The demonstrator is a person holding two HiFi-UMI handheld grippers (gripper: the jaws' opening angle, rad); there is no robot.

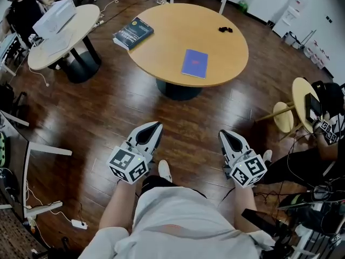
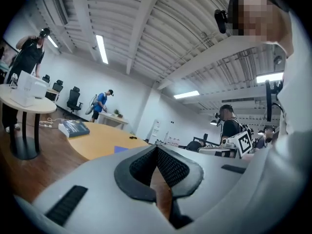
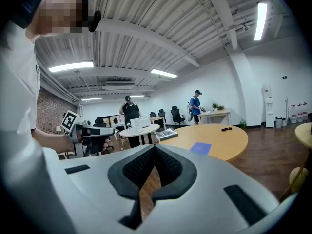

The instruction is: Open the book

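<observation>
A thin blue book [image 1: 194,63] lies closed on the round wooden table [image 1: 172,42], near its front edge. At the table's left edge rests a thicker dark book [image 1: 133,33], also closed. Both grippers hover over the floor well short of the table, close to my body. The left gripper [image 1: 156,126] is shut with nothing between its pads, and so is the right gripper [image 1: 222,134]. The left gripper view shows the thin blue book [image 2: 121,149] and the thick book [image 2: 74,127] far off. Beyond the shut jaws in the right gripper view lies the thin blue book [image 3: 200,147].
A small black object [image 1: 225,29] sits at the table's far right. A second round table [image 1: 59,34] with a white box stands at the left, a person beside it. Small round stands [image 1: 299,100] and a seated person are at the right. Cables trail on the wooden floor.
</observation>
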